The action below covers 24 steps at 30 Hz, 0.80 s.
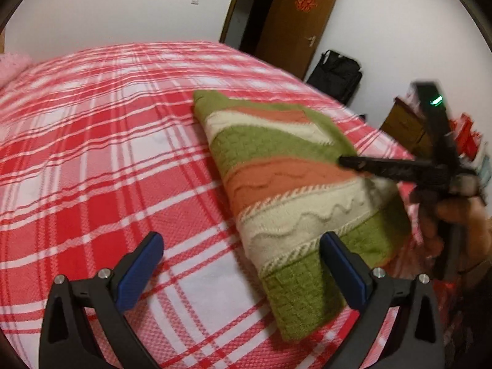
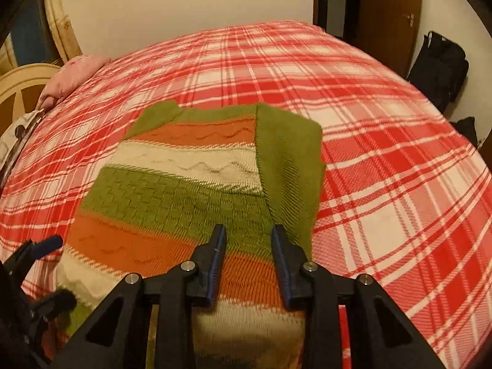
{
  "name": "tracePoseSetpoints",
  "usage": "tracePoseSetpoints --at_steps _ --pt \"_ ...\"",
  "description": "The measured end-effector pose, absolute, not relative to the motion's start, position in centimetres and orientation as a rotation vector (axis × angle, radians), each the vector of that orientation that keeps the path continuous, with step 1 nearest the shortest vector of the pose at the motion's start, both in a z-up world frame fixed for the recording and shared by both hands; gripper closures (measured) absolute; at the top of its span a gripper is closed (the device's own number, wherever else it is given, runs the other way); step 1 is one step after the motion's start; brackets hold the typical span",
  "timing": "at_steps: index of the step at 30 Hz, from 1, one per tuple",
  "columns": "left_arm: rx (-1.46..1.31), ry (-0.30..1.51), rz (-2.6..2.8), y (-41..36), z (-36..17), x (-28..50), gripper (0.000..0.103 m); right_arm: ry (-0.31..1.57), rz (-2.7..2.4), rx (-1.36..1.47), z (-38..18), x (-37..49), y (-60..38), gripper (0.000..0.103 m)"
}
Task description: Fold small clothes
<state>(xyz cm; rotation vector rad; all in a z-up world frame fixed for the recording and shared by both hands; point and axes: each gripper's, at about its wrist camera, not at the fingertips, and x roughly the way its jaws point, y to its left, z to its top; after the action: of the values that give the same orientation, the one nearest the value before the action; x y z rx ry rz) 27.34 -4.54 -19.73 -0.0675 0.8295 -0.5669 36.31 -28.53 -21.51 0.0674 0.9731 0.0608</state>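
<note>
A knitted sweater [image 1: 276,160] [image 2: 184,184] with green, orange and cream stripes lies flat on the red plaid bed [image 1: 107,153] [image 2: 384,153]. Its green sleeve [image 2: 289,160] is folded inward over the body on the right side. My right gripper [image 2: 249,230] hovers over the sweater's near part beside that sleeve, its jaws a narrow gap apart with no cloth pinched between them. It shows blurred in the left wrist view [image 1: 347,161], held by a hand [image 1: 446,215]. My left gripper [image 1: 243,241] stands wide open at the sweater's near corner, empty; its right finger [image 1: 341,261] is beside the hem.
A pink pillow [image 2: 73,77] and a cream headboard [image 2: 27,83] are at the bed's far left. A black bag [image 1: 338,73] [image 2: 439,64] leans on the wall by a brown door [image 1: 295,15]. Wooden furniture [image 1: 402,123] stands past the bed's right edge.
</note>
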Motion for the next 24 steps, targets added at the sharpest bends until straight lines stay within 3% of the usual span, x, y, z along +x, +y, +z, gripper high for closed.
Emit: tracePoseSetpoints --at_steps 8,10,24 --pt "-0.061 0.819 -0.578 -4.0 -18.8 27.6 0.000 0.951 0.116 0.174 -21.2 35.3 -31.3 0.059" --pt "-0.108 0.818 -0.567 -3.3 -18.5 28.0 0.000 0.930 0.087 0.194 -20.7 35.1 -32.4 0.048" --pt "-0.145 0.921 -0.623 -6.2 -20.2 28.9 0.000 0.960 0.100 0.400 -23.2 41.3 -36.5 0.047"
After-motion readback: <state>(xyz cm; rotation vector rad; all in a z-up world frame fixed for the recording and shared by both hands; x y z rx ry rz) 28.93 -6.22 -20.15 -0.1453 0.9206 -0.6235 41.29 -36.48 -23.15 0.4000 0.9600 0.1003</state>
